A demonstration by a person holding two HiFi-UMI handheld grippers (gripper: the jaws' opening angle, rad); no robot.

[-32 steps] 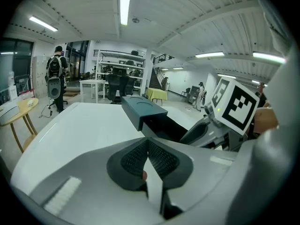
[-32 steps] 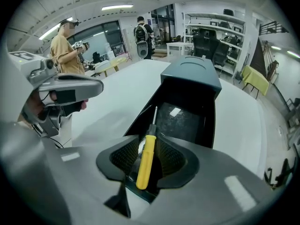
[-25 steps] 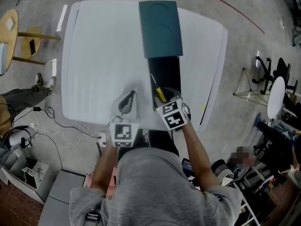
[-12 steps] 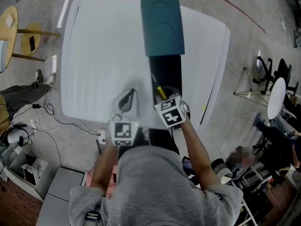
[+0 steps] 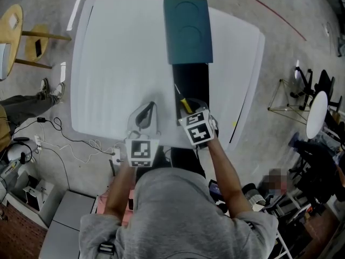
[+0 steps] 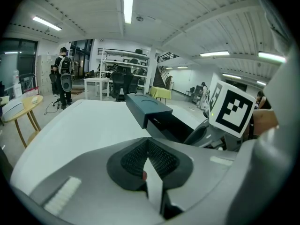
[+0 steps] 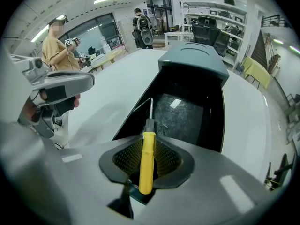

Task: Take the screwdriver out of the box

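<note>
Now right tool [image 7: 146, 161] jaws just closing, pinching screwdriver [image 7: 147, 149] handle, tip over box [image 7: 187, 118]; left tool [image 6: 149, 161] pressed together.

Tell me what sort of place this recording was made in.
Probably an open lab or workshop hall. Storage shelves line the far wall, office chairs stand at work tables, and the floor is bare concrete.

Under right hand-held gripper [image 5: 188, 112]: screwdriver [image 5: 184, 104] handle end, box [image 5: 191, 81] near end hidden.
</note>
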